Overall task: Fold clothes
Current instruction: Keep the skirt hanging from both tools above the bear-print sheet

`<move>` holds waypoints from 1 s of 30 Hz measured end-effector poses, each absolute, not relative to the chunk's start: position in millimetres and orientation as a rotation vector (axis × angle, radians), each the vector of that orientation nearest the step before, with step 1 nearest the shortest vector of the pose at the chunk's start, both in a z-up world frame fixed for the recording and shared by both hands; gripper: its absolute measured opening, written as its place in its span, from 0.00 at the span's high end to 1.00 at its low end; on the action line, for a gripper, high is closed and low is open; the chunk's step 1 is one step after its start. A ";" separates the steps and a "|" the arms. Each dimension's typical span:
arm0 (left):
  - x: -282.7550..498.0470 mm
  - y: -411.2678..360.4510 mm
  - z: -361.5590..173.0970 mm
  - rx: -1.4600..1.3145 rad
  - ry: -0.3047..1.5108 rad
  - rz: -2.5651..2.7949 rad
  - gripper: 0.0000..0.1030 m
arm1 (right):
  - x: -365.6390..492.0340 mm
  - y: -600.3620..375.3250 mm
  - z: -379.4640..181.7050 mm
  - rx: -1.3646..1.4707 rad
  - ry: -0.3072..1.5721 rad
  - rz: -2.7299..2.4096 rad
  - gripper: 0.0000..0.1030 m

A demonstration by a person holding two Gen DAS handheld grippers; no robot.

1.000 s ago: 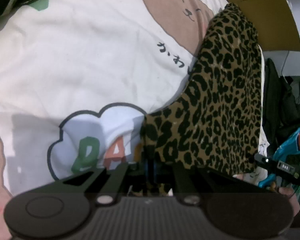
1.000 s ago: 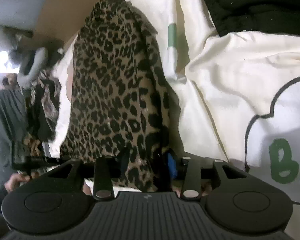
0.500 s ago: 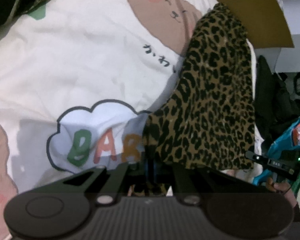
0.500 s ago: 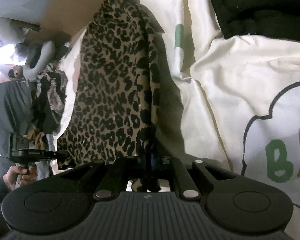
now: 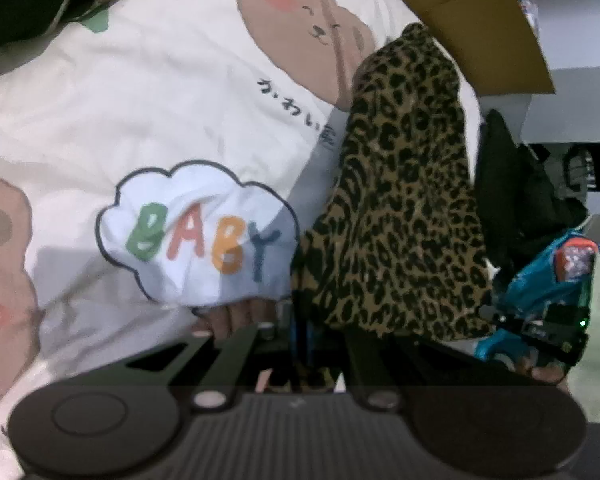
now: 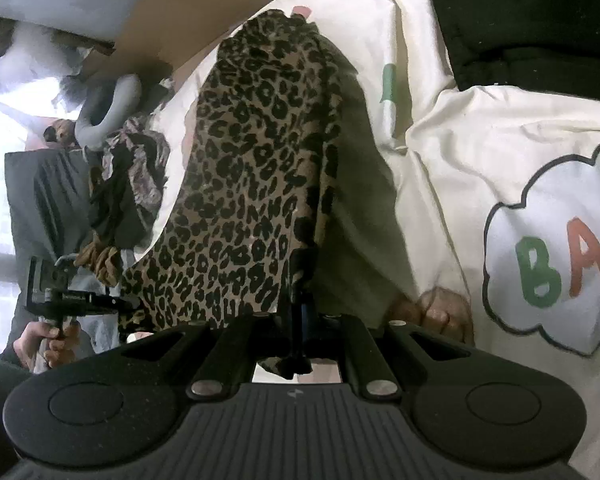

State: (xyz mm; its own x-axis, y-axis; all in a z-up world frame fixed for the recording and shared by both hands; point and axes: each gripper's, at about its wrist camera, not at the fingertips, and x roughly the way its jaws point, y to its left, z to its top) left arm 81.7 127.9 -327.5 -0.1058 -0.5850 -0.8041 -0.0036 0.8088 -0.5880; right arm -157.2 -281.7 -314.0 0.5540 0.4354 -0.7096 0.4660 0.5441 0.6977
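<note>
A leopard-print garment (image 5: pixel 404 208) stretches away from me over a cream printed bedsheet (image 5: pixel 140 100). Its near edge is raised and its far end rests on the sheet. My left gripper (image 5: pixel 302 320) is shut on the garment's near left corner. My right gripper (image 6: pixel 300 300) is shut on the near right corner of the same garment (image 6: pixel 252 184), and a bit of cloth hangs below its jaws. The other gripper shows in each view: the right one (image 5: pixel 548 328) at the garment's far side, the left one (image 6: pixel 68 296) in a hand.
The bedsheet bears a "BABY" cloud (image 5: pixel 196 236) and bear prints. A cardboard box (image 5: pixel 488 32) stands beyond the garment. Dark clothes (image 5: pixel 516 192) and a blue bag (image 5: pixel 548 276) lie off the bed's side. A black garment (image 6: pixel 520 20) lies at the sheet's far corner.
My right gripper's jaws closed on the garment's edge. Both grippers rose, lifting the near edge off the sheet, so the whole "BABY" print now shows.
</note>
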 end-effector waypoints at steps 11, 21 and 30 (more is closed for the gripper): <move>62.5 132.9 -294.3 -0.495 1.618 -0.547 0.96 | -178.5 -284.1 -277.6 1.072 1.017 0.009 0.99; 76.2 131.8 -305.9 -0.502 1.610 -0.526 0.96 | -178.3 -290.2 -303.1 1.144 0.998 -0.034 0.98; 92.5 129.8 -310.1 -0.549 1.561 -0.500 0.96 | -169.6 -304.5 -316.1 1.187 0.944 -0.057 0.98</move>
